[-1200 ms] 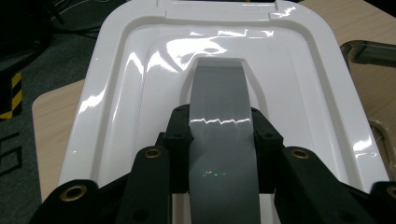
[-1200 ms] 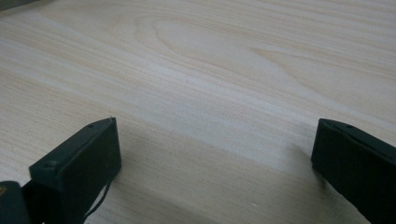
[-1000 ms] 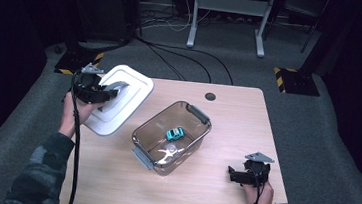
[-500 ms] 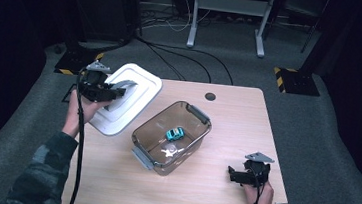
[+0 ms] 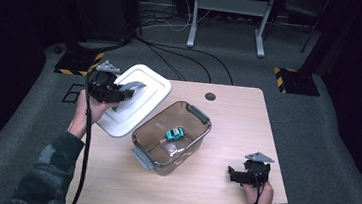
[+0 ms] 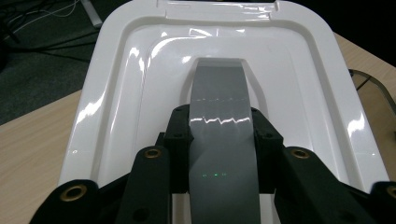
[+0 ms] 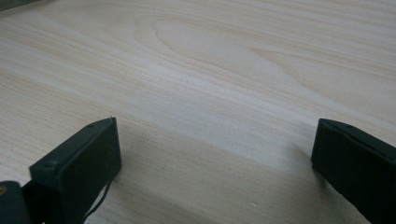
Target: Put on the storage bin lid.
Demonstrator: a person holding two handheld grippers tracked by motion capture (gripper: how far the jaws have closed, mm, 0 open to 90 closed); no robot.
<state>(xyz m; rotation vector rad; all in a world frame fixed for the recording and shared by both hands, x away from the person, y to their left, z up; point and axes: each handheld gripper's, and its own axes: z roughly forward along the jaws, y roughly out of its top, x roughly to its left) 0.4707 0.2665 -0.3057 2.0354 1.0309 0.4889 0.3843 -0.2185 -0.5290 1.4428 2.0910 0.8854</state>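
A white lid with a grey handle is held tilted above the table's left part. My left gripper is shut on that handle, its jaws clamped on both sides of the grey strip. A clear brown tub with grey latches stands open at mid-table, and a small teal toy car lies inside it. My right gripper rests low over the wood near the front right, jaws wide apart with nothing between them.
The wooden table has a round cable hole at its back edge. A cable trails from each gripper. Grey carpet, black cables and a metal stand's legs lie beyond the table.
My left gripper has lifted the white lid and carried it up and toward the right, closer to the tub. The right gripper has stayed put.
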